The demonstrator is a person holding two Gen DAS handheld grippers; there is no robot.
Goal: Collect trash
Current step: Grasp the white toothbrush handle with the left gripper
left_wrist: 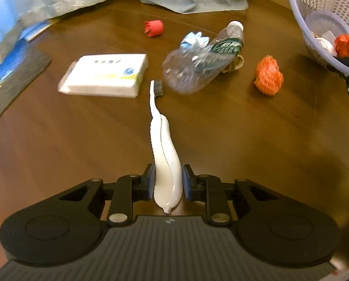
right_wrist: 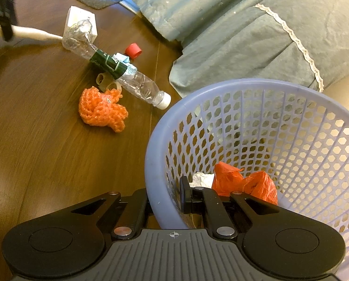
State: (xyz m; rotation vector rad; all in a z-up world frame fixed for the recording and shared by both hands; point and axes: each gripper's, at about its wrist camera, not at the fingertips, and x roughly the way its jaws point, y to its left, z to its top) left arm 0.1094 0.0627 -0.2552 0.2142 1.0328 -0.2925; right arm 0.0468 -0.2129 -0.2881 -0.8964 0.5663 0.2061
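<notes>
Left gripper [left_wrist: 167, 185] clamps the toothbrush [left_wrist: 166, 164] by its handle, bristles pointing ahead; right gripper [right_wrist: 166, 199] pinches the basket [right_wrist: 155, 154] wall, likely steadying it.

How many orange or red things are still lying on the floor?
2: a fuzzy orange net ball beside the crushed bottle, and a small red cap-like piece beyond it near the curtain. More may hide behind the basket.

Left wrist cam sits low over the brown wooden floor [left_wrist: 221, 128] looking forward, right wrist cam looks steeply down right at the lavender perforated plastic basket [right_wrist: 155, 154], and both catch the crushed clear plastic bottle [left_wrist: 197, 63] and orange mesh wad [right_wrist: 101, 110].
</notes>
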